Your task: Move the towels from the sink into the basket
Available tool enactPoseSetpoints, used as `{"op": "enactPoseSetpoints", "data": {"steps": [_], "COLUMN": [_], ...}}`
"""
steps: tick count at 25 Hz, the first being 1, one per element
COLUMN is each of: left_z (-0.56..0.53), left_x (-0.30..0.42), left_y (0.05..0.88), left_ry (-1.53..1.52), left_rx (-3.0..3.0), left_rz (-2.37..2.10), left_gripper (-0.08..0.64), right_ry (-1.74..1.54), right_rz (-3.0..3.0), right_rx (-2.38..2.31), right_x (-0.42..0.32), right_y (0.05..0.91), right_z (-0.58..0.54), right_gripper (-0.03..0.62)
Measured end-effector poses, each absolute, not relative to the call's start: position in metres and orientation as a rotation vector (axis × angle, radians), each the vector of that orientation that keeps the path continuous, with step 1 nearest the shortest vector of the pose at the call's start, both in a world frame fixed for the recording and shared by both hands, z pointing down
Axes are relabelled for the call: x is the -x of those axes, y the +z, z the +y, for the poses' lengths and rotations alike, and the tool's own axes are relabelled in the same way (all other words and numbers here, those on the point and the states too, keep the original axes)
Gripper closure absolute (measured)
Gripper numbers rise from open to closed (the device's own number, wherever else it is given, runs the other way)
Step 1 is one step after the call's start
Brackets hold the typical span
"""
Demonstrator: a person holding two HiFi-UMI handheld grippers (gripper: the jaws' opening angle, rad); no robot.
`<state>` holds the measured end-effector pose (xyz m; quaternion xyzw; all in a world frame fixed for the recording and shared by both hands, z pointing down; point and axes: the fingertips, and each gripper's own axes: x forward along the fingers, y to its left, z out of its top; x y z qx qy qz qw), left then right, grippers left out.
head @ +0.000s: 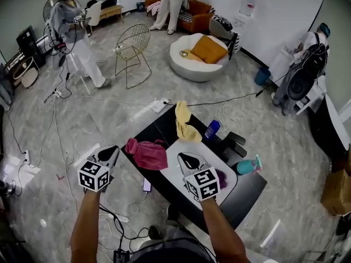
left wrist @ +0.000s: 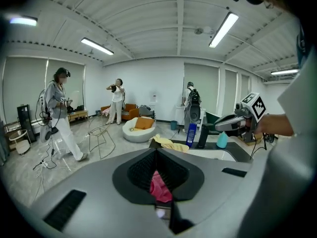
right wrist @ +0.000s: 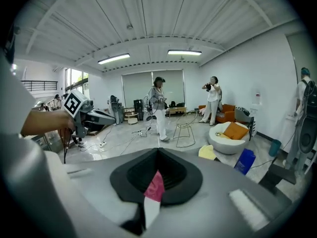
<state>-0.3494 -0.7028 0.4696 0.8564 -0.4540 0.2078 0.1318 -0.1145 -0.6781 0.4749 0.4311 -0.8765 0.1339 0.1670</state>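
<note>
Here the pink towel (head: 148, 154) lies just beside the left gripper (head: 109, 151).

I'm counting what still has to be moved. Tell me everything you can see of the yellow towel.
The yellow towel is a soft, plain cloth, crumpled and bunched into a long, twisted shape rather than folded. It lies at the far end of the black counter, one end hanging at the counter's far edge and the other reaching the rim of the white sink. The blue bottle stands close beside it; whether they touch cannot be told.
</note>
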Motion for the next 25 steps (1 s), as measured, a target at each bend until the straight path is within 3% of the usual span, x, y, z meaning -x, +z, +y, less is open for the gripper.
{"op": "enactPoseSetpoints", "data": {"steps": [12,25], "left_z": [-0.757,-0.781], "left_x": [0.348,0.360], "left_y": [0.594,0.698], "left_ry": [0.735,0.849], "left_rx": [-2.318,-2.141], "left_rz": [-1.231,-1.236], "left_gripper": [0.483,0.351], "right_ry": [0.648,1.004], "right_rz": [-2.443,-2.409], "right_rx": [-1.108,-0.969], "right_x": [0.128,0.152], "right_y": [0.596,0.708], "right_z": [-0.723,-0.737], "right_gripper": [0.570,0.393]}}
